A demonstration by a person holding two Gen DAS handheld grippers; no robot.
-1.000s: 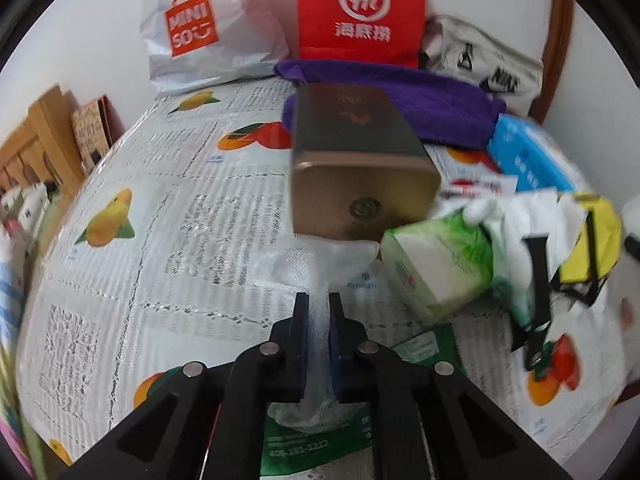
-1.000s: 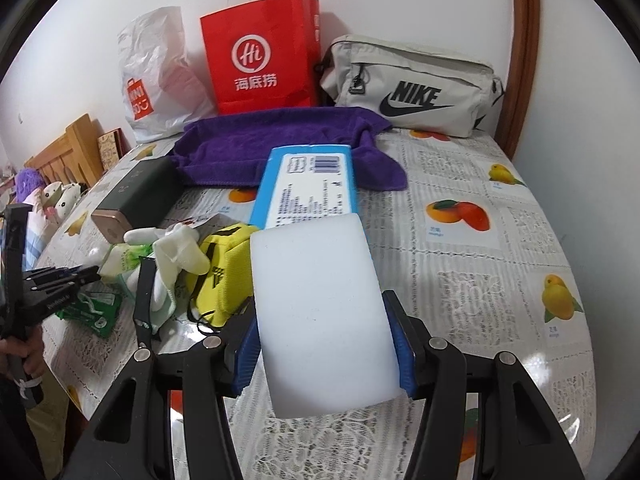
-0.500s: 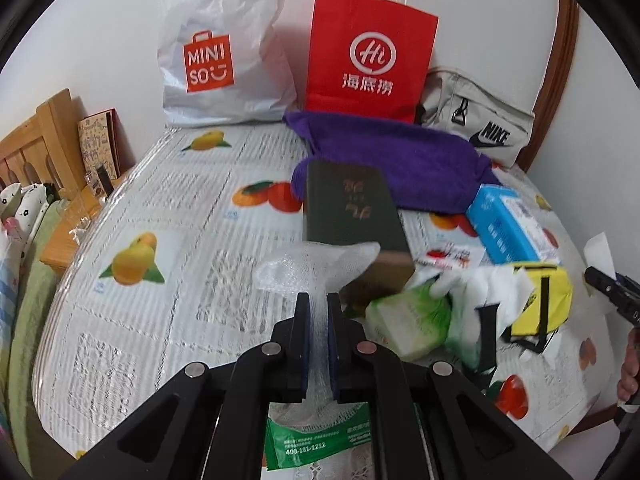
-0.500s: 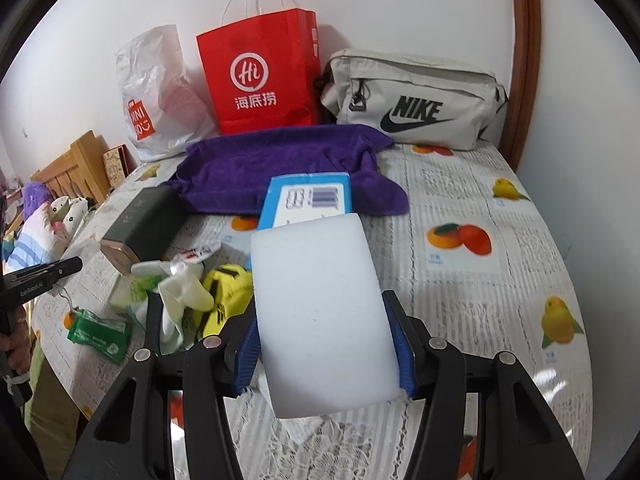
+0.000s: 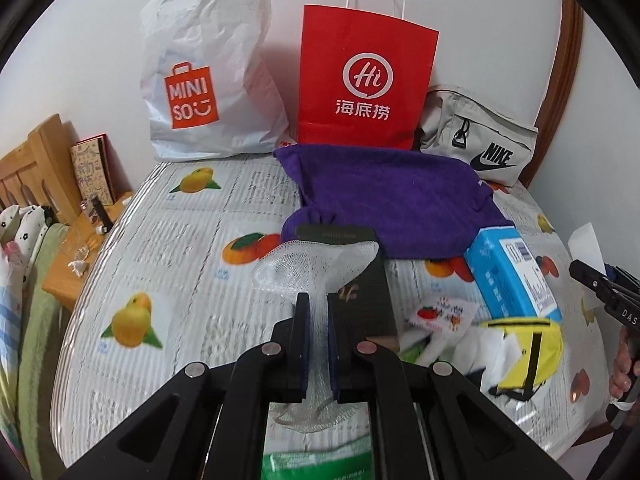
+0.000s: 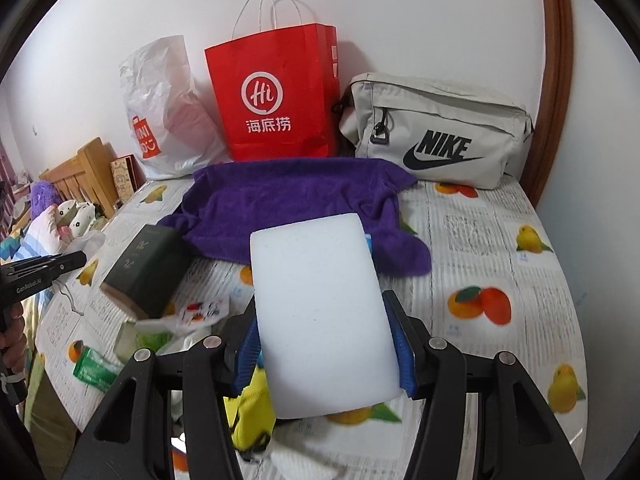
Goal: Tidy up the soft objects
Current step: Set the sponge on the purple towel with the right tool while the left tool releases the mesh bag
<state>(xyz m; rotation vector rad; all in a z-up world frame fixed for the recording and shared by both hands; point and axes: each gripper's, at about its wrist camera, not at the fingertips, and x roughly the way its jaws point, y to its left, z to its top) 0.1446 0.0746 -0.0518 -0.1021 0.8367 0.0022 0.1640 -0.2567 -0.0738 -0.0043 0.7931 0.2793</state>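
My left gripper (image 5: 318,300) is shut on a white foam net sleeve (image 5: 316,264), which fans out above the fingertips and hangs over the table. My right gripper (image 6: 326,308) is shut on a white sponge block (image 6: 320,312), its blue pads pressed on both sides. A purple towel (image 5: 392,196) (image 6: 288,200) lies spread at the back of the table. Below my grippers sits a heap with a yellow pouch (image 5: 524,350), white cloth (image 5: 448,342) and a green packet (image 6: 94,370). The right gripper appears at the right edge of the left wrist view.
A dark green box (image 5: 360,292) (image 6: 148,268) and a blue box (image 5: 510,276) lie mid-table. A white Miniso bag (image 5: 208,76), red paper bag (image 5: 364,84) and grey Nike bag (image 6: 436,132) stand along the wall. A wooden headboard (image 5: 32,172) is left of the table.
Both grippers have risen and pulled back from the table with their loads; the dark box and the heap now sit lower and farther away in the views.
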